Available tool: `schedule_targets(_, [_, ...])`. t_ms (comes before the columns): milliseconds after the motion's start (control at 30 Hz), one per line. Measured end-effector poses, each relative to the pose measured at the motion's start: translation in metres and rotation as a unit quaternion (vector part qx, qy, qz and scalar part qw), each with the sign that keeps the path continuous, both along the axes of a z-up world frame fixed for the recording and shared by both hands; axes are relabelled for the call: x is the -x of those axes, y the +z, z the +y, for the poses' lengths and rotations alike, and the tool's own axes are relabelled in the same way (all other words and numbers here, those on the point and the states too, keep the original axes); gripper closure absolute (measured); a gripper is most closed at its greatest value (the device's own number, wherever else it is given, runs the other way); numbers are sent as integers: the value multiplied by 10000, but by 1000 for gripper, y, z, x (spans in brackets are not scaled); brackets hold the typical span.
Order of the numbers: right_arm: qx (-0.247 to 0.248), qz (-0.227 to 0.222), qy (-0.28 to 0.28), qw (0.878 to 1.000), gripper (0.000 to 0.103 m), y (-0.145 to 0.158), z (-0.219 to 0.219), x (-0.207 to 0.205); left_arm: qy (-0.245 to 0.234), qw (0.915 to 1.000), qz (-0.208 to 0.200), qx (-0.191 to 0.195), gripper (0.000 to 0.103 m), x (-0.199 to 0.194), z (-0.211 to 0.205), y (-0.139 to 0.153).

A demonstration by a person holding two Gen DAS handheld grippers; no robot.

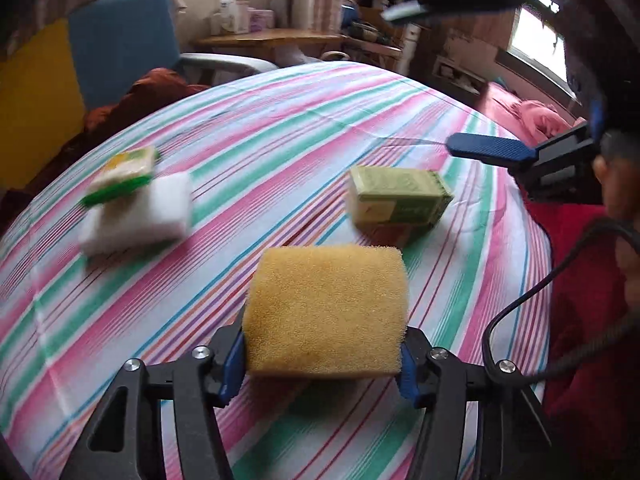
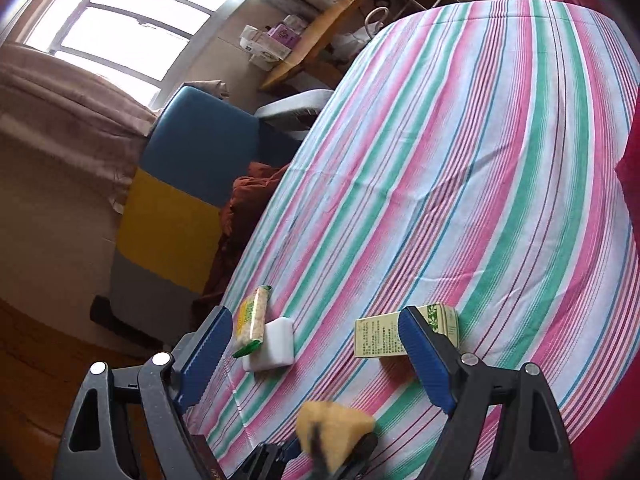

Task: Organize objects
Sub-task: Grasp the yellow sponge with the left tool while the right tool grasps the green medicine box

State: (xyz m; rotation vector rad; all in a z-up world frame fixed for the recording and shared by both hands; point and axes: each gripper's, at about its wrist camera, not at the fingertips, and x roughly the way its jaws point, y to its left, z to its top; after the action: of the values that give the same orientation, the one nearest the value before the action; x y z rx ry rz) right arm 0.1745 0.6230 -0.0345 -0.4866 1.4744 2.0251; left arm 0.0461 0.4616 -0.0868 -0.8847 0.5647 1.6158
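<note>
I see a striped cloth (image 1: 280, 128) covering the tabletop. My left gripper (image 1: 322, 354) pinches the yellow sponge (image 1: 326, 308) above it; my right gripper (image 2: 316, 356) is spread, empty. A blue chair (image 2: 200, 136) stands beside a window (image 2: 120, 20).

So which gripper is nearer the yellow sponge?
Left. The left gripper has the yellow sponge clamped between its fingers. The right gripper hangs open above it, not touching.
</note>
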Motion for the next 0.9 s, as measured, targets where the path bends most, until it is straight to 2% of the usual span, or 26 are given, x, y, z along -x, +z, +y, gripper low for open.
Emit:
schedule_targets(100, [-142,-581,-276,9978,16,0,0,0,585,9982,25,-86,43,11,-31,1])
schedule_targets(167, [-162,-1059,-422,9934,16,-3,1,4,1106,9937,11,-161,42,22,-56,1])
schedule_targets(267, [-154,-1650,-278,9858,16,-10,2,18,1562,9872,-102,-306,42,33,-85,0])
schedule_targets(333, [-252,-1962,-175,9801,16,-12,0,25,1603,9861,-237,-361,42,35,-93,-1])
schedule_targets(500, [-478,-2602,249,9640,16,-18,-7,50,1537,9875,-64,-337,41,29,-92,-5])
schedule_targets(633, [-579,-3119,449,9473,16,-26,-10,66,1529,9872,-164,-415,41,34,-91,-6])
schedule_targets(833, [-440,-3485,504,9349,17,-41,-5,72,1513,9871,-212,-487,39,35,-94,-7])
schedule_targets(900, [-454,-3539,524,9327,26,-43,-5,73,1512,9869,-233,-511,38,36,-94,-8])
